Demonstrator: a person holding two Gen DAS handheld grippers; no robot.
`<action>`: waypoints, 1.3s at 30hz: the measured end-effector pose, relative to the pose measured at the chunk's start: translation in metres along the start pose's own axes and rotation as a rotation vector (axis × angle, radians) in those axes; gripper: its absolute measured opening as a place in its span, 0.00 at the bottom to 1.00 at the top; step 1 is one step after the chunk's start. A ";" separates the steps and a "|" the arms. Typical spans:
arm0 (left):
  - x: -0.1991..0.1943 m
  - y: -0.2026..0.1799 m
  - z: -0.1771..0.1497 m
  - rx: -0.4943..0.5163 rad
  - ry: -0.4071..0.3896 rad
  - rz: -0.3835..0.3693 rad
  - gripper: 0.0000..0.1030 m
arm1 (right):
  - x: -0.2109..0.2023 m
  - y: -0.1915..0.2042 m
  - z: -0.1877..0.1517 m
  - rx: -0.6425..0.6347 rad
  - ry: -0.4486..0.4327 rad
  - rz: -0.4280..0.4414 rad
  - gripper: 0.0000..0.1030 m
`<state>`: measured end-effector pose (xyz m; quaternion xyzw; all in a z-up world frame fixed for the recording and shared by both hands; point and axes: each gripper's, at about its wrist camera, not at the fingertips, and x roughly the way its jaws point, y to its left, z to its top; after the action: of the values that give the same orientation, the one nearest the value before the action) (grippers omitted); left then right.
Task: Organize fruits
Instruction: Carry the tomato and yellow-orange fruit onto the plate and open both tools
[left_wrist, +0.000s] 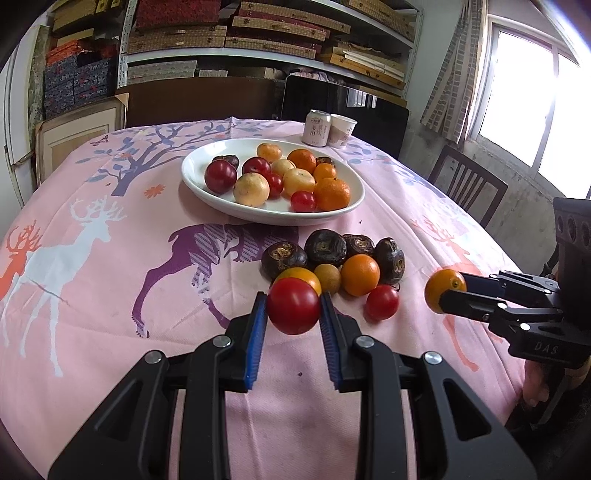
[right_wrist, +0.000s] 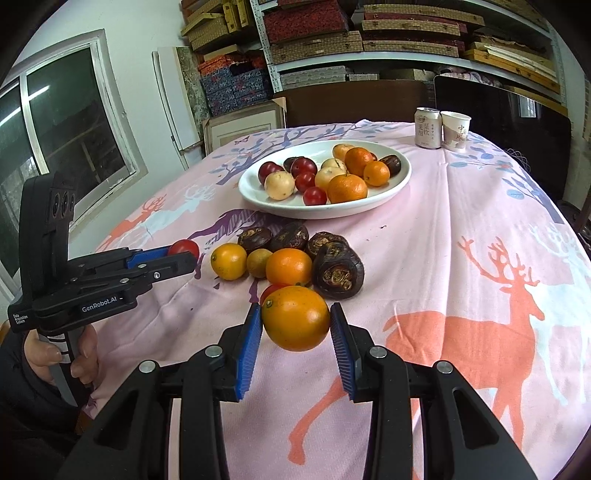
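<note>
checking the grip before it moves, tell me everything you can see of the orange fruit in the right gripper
The orange fruit is a small, smooth, glossy oval, deep orange shading to yellow at the top, with a tiny greenish stem scar at its upper left. It looks whole and unbruised. It is clamped between the blue ribbed pads of the right gripper, lifted above the pink tablecloth, touching nothing else.

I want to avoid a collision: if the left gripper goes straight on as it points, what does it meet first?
Probably the loose pile of fruit on the tablecloth, nearest its yellow-orange fruit right behind the held red fruit; depth is unclear.
</note>
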<state>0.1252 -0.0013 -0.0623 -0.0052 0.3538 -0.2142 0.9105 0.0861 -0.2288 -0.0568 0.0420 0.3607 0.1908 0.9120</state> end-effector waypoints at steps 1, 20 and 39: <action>-0.001 0.002 0.000 -0.009 -0.004 -0.002 0.27 | -0.002 -0.002 0.001 0.004 -0.005 -0.003 0.36; 0.005 0.019 0.085 -0.039 -0.058 0.029 0.27 | -0.031 -0.059 0.098 0.054 -0.208 -0.059 0.36; 0.107 0.043 0.149 -0.073 0.010 0.100 0.61 | 0.113 -0.048 0.186 0.001 -0.140 0.018 0.48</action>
<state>0.3084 -0.0255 -0.0257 -0.0195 0.3656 -0.1555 0.9175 0.3018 -0.2188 -0.0027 0.0589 0.2958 0.1951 0.9333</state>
